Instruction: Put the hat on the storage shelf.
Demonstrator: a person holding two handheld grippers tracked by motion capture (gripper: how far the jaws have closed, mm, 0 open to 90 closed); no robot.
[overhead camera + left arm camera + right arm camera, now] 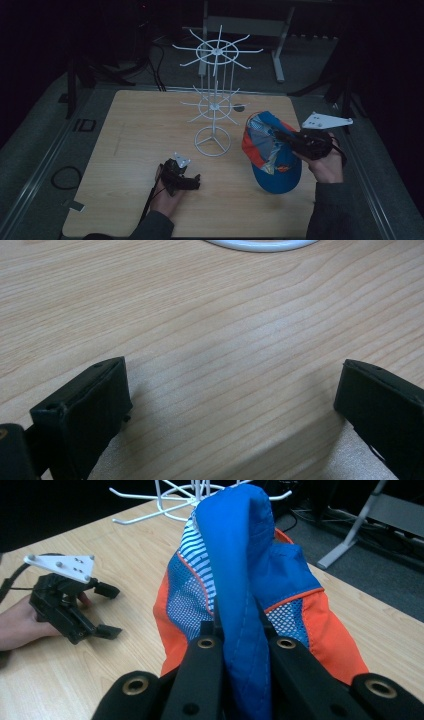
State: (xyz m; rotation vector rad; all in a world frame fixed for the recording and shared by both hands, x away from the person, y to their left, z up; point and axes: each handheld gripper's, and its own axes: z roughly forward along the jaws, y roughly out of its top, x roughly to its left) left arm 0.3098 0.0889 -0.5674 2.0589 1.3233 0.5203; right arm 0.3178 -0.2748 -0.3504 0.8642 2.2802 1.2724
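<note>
The wooden table [140,150] is being used as a base for the white wire hat rack [215,100], standing mid-table, probably so that the cap can be hung there. The blue-and-orange cap [272,150] is being held off the table, right of the rack, clamped at its fabric by the right gripper [295,142]. The left gripper [192,181] is being rested on the table, jaws wide apart, nothing between them.

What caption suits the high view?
Right gripper clamps a blue-and-orange fabric cap beside a white wire hook stand on a wooden table.
</note>
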